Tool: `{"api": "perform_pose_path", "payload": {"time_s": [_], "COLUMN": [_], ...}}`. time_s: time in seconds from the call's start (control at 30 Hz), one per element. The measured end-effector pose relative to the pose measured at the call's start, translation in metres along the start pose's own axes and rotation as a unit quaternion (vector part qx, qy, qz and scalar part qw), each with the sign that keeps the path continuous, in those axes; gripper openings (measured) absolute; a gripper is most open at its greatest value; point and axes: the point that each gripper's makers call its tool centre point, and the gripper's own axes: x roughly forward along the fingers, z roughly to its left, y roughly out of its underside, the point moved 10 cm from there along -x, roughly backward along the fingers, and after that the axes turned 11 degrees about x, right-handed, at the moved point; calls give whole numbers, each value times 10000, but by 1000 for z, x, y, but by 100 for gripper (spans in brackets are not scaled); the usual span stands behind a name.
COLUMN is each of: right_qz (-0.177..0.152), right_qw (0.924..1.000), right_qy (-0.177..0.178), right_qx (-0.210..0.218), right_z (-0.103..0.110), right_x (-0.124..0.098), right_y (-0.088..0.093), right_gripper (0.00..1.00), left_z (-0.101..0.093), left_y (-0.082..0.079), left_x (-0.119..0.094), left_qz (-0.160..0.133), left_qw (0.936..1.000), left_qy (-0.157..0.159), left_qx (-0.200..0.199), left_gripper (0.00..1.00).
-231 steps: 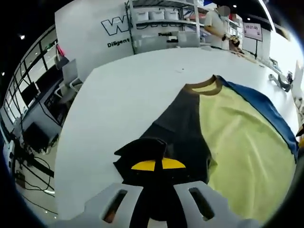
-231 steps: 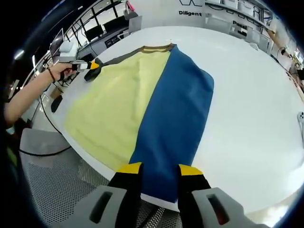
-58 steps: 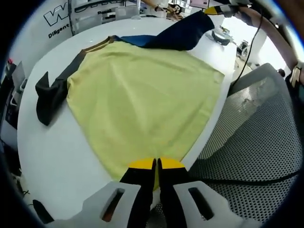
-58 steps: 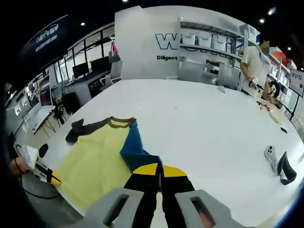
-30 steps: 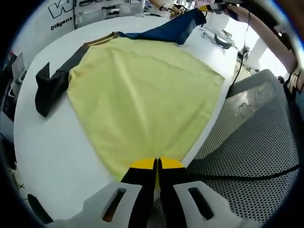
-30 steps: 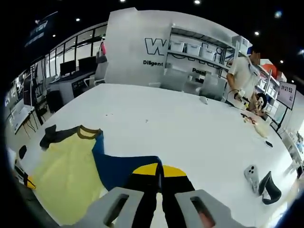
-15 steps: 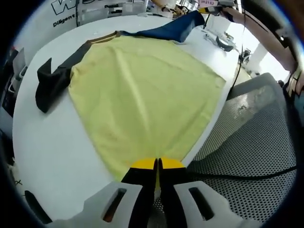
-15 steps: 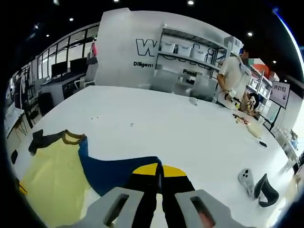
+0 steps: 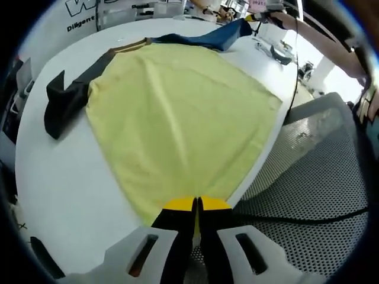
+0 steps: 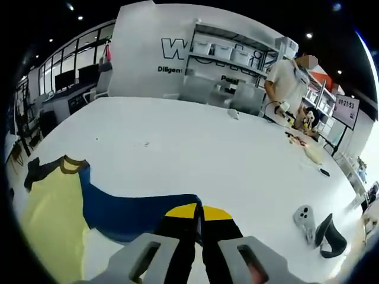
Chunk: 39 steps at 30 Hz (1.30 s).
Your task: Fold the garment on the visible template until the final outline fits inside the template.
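Note:
A T-shirt lies on the white table [image 9: 65, 177]: a pale yellow body [image 9: 177, 112], a dark grey sleeve [image 9: 62, 100] at the left, a tan collar [image 9: 131, 44] and a blue panel [image 9: 207, 40] stretched far right. My left gripper [image 9: 195, 208] is shut on the yellow hem at the table's near edge. In the right gripper view, my right gripper [image 10: 198, 213] is shut on the blue panel [image 10: 136, 214], pulled away from the yellow body [image 10: 50, 216]. The right gripper [image 9: 260, 16] also appears at the top of the left gripper view, holding the blue tip.
A perforated grey chair [image 9: 308, 195] stands right of the table edge. On the table's right lie a small white device [image 10: 305, 218] and a dark object [image 10: 328, 234]. A person [image 10: 287, 80] stands by shelving [image 10: 237, 56] at the back.
My right gripper has drawn the blue panel further out from the yellow body, stretching it lower and flatter. My left gripper stays shut on the hem.

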Motion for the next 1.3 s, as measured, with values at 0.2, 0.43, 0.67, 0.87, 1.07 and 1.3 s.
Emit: {"api": "perform_pose_path", "payload": {"time_s": [0.2,0.43,0.67,0.87,1.07,1.3], "right_qz": [405,783,977,1179,1293,1202], "right_qw": [9992,9966,9947,9915,9906,9906], "right_qy": [-6,74,-37,55,49,56], "right_qx": [-51,-239,-327,-550,-445,-643], "right_z": [-8,-18,-28,-38,-43,-47], "right_x": [18,38,56,62,65,76], "right_y": [17,30,41,53,65,68], "right_gripper": [0,0,0,0,0,0], "left_z": [-2,-2,0,0,-1,-1], "left_y": [-3,-1,1,-1,-2,-2], "left_x": [0,-2,-4,-4,-3,-3], "left_qz": [124,124,167,217,291,310], "left_qw": [9998,9996,9992,9992,9990,9988], "left_qy": [-95,-248,-349,-340,-346,-354], "left_qx": [86,26,-19,-76,-57,-116], "left_gripper": [2,2,2,2,2,2]}}
